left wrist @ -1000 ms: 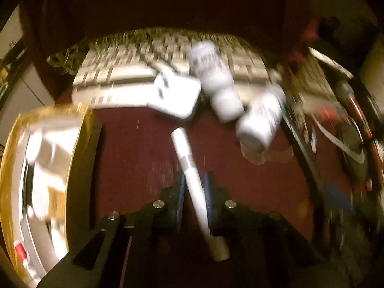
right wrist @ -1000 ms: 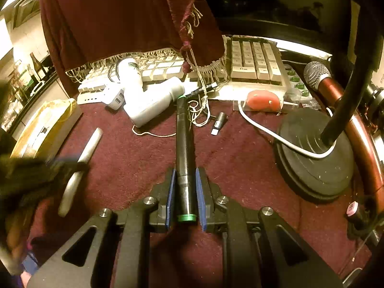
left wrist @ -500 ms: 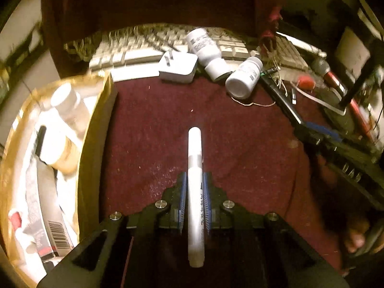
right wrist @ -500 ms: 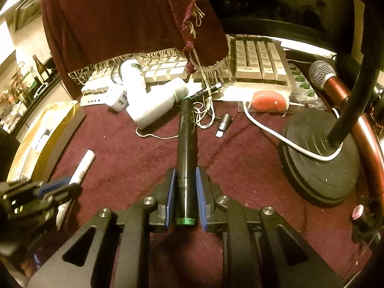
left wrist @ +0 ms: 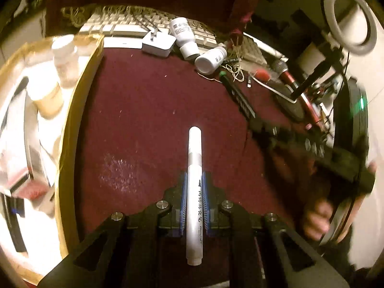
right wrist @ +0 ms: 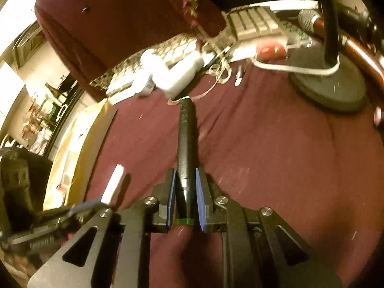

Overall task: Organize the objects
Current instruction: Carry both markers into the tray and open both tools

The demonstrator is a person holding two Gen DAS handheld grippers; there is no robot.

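two pens in hand, box drawing alongside

nearest, left gripper [left wrist: 194, 187] clamped on white marker [left wrist: 194, 180], blue pads pressing both sides of the barrel, cap pointing away over the maroon cloth [left wrist: 148, 110]. likewise right gripper [right wrist: 184, 187] clamped on black pen [right wrist: 186, 148], green ring at each end, tip angled toward the clutter at the back.

changed over the last second: gold-edged box [left wrist: 72, 124] swung well into the left wrist view and now fills its left side, jars and packets already inside; a second back only a corner of it showed. black pen, earlier lying along the cloth with its far end by the white bottles [left wrist: 196, 48], now lifted clear and tilted leftward, background smeared with the swing. white marker carried level beside the box wall, not yet over it.

meaning for the task: both pens picked up, transfer toward the box probably under way, release not yet done.

further off, white charger [left wrist: 158, 43] and bottles waiting against the keyboard [left wrist: 124, 25]; beyond, microphone [right wrist: 309, 20] and round stand base [right wrist: 331, 88] at the right.
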